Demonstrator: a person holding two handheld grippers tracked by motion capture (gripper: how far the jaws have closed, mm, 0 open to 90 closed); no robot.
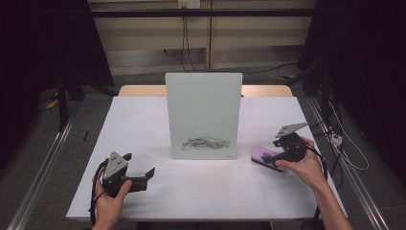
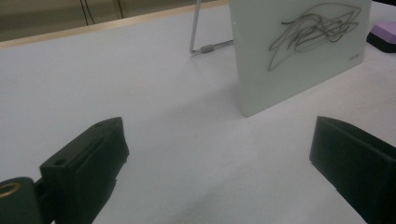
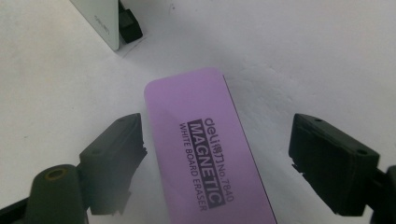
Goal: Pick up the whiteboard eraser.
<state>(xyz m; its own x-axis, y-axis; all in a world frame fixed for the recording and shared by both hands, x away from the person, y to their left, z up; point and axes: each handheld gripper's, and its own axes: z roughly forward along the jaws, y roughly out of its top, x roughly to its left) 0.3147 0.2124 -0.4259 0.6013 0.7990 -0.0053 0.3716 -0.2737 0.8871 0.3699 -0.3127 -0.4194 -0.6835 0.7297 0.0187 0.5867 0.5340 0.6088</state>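
Note:
A small whiteboard stands upright mid-table with a black scribble low on its face; the scribble also shows in the left gripper view. A purple magnetic whiteboard eraser lies flat on the table to the board's right. My right gripper straddles it, jaws either side; the left jaw is close to the eraser's edge and the right jaw stands clear. My left gripper rests open and empty at the front left, aimed toward the board.
The white table has edges near both hands. A metal stand props the board from behind, with a black foot at its corner. Cables trail across the floor at the right.

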